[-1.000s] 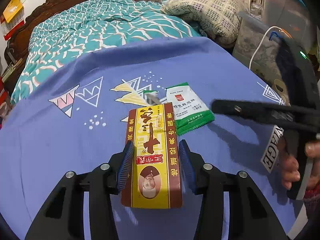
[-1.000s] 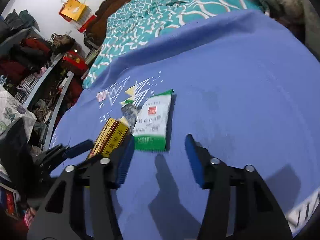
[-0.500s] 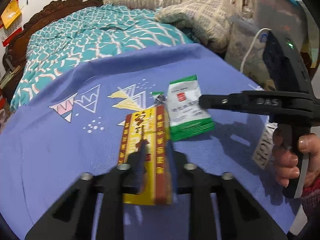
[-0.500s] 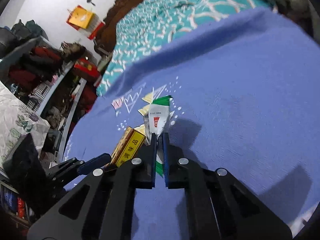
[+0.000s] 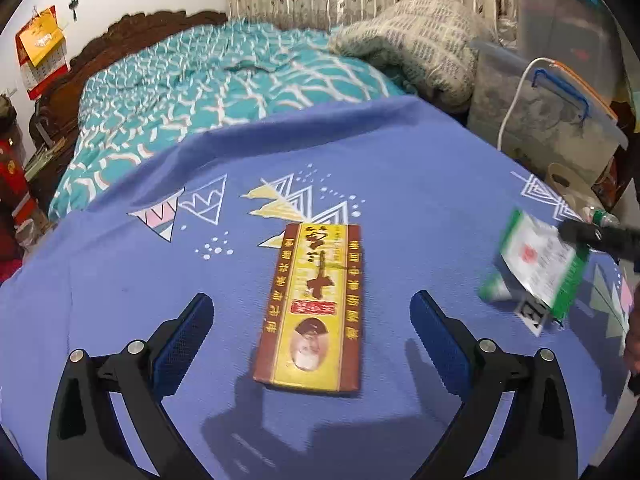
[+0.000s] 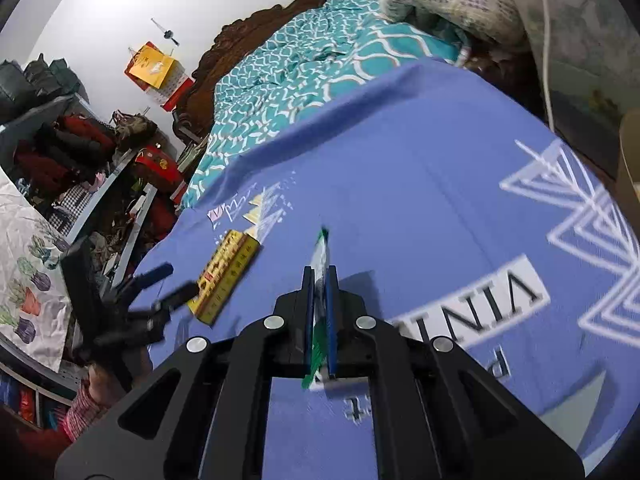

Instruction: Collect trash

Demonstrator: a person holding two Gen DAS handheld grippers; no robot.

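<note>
The left gripper (image 5: 310,322) hung over the blue cloth (image 5: 400,168) that covered the bed, its two blue-padded fingers (image 5: 182,338) spread wide and holding nothing. Between them, but touching neither, lay the yellow and brown packet (image 5: 314,308), flat on the cloth with its long side running away from the camera. Its far end sat just beside the printed triangles (image 5: 288,200) on the cloth.

The right gripper (image 6: 318,308) had its fingers (image 6: 307,312) pressed together on the green and white sachet (image 6: 320,264), which stood edge-on between the pads, one end poking out past the tips and the other end hanging behind them. In the left wrist view the same sachet (image 5: 538,266) showed at the right edge, blurred, tilted and lifted off the cloth, gripped near one corner by the dark fingertip. It was well apart from the packet.

In the right wrist view the packet (image 6: 226,276) lay to the left of the sachet, with the left gripper (image 6: 168,284) close over its near end.

Beyond the blue cloth lay a teal patterned quilt (image 5: 208,80) and a grey folded blanket (image 5: 420,36), and a clear storage box (image 5: 540,120) stood to the right.
</note>
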